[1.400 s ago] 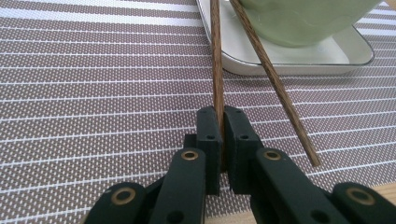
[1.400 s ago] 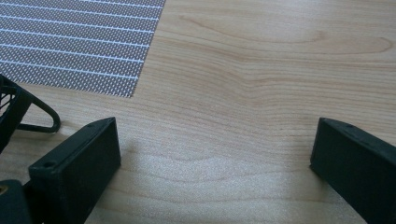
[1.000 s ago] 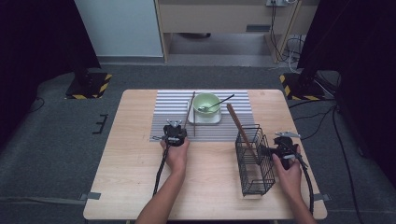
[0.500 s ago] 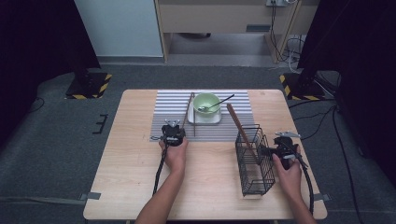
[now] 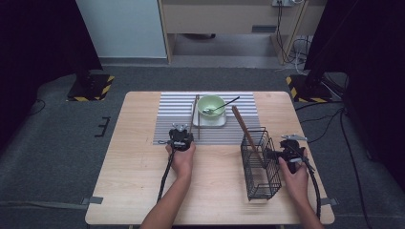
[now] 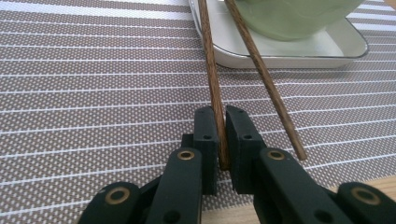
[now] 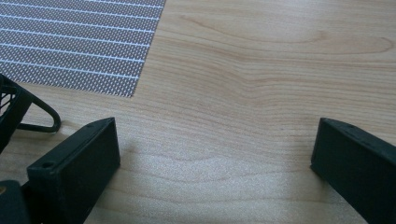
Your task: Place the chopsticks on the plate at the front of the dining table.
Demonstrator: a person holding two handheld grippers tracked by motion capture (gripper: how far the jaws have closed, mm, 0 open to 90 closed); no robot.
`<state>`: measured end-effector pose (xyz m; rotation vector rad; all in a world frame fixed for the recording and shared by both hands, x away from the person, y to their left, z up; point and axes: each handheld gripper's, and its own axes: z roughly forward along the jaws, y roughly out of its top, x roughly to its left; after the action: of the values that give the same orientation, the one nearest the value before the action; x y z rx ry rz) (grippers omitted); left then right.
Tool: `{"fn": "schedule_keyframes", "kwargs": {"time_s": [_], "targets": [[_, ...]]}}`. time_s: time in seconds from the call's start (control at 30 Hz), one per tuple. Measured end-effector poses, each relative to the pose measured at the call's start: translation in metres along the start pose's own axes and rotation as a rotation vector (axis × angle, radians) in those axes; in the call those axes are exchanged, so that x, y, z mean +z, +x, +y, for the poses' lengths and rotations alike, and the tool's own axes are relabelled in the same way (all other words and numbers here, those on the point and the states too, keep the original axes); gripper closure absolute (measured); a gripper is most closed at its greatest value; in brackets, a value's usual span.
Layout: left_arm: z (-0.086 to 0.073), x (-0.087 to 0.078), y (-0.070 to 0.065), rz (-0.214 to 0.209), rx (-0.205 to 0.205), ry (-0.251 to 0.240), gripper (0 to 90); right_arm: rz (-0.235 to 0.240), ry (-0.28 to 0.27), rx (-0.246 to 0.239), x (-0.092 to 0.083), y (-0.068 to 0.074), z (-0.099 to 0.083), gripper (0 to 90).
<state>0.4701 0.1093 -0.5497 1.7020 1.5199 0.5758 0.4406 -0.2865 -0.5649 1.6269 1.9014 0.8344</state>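
On the striped placemat (image 5: 176, 114) near the far edge of the table (image 5: 133, 191), one wooden chopstick (image 6: 212, 79) is pinched between the jaws of the left gripper (image 6: 222, 128), close to its near end. In the left gripper view, the stick is seen running away from the jaws towards a white tray (image 6: 327, 49), over whose edge its far part passes. A second chopstick (image 6: 266, 79) is laid just beside it, outside the jaws, with its near end resting on the mat. A pale green bowl (image 5: 211, 105) is carried by the tray, and a dark-handled spoon (image 5: 222, 106) is propped in it.

Towards the right edge of the table, a black wire basket (image 5: 260, 164) is stood, with a long wooden utensil (image 5: 246, 131) leaning out of it towards the far side. Just to the right of the basket the right gripper (image 7: 215, 154) is held; its jaws are spread wide over bare wood, with nothing between them. At the left border of the right gripper view, a corner of the basket is seen close beside one jaw
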Motion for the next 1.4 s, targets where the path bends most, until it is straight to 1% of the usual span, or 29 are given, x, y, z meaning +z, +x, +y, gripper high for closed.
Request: {"fn": "schedule_keyframes", "kwargs": {"time_s": [0.2, 1.0, 1.27, 1.4], "targets": [[0.000, 0.001, -0.004, -0.011, -0.001, -0.004, 80.6, 0.000, 0.000, 0.000, 0.000, 0.000, 0.000, 1.4], [-0.001, 0.001, -0.020, -0.055, 0.006, -0.019, 78.9, 0.000, 0.000, 0.000, 0.000, 0.000, 0.000, 1.4], [0.000, 0.003, -0.018, -0.053, 0.009, -0.020, 79.1, 0.000, 0.000, 0.000, 0.000, 0.000, 0.000, 1.4], [0.001, 0.004, -0.017, -0.061, -0.001, -0.020, 79.1, 0.000, 0.000, 0.000, 0.000, 0.000, 0.000, 1.4]]}}
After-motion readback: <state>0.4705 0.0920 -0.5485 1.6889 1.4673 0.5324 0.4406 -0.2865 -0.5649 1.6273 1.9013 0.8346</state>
